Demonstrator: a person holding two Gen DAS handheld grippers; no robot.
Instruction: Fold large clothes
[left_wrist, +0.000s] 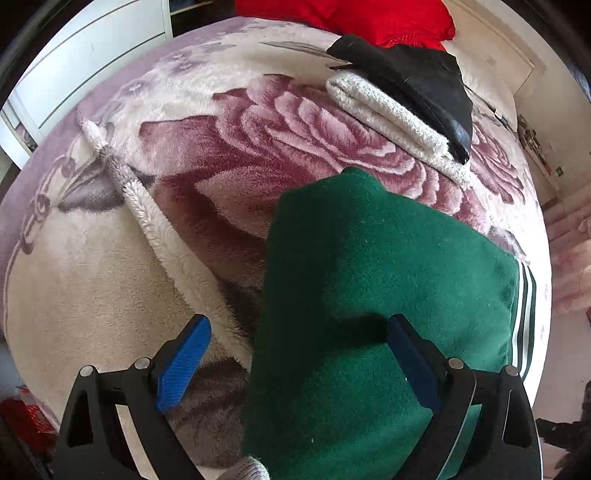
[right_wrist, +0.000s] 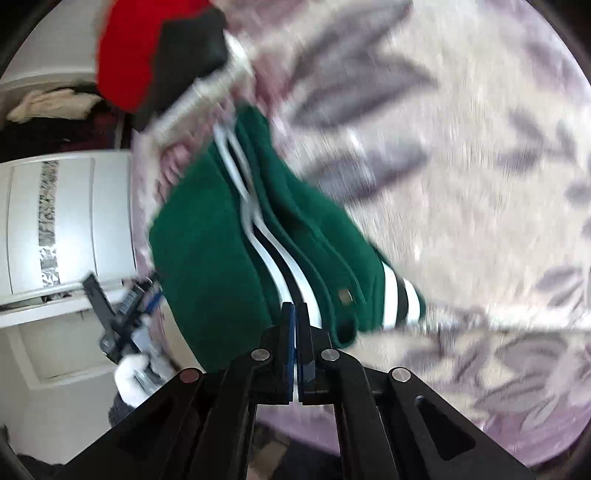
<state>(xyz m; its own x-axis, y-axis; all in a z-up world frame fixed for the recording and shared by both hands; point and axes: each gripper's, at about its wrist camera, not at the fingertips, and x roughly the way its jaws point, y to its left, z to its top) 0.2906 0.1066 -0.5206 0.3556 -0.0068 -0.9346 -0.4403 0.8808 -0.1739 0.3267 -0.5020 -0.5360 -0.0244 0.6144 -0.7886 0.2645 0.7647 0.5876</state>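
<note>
A folded green garment with white and black stripes lies on the floral fleece blanket. My left gripper hovers over its near-left part, jaws wide open, one blue pad over the blanket and the other over the green cloth, neither pressing on it. The blurred right wrist view shows the same green garment with its striped edge and cuff. There my right gripper sits at the striped edge, pads almost together with no cloth visible between them. The left gripper appears there too, held by a white-gloved hand.
Beyond the green garment, a folded white knit carries a black garment, with a red one behind. A turned-back blanket edge runs on the left. White cabinet doors stand beside the bed.
</note>
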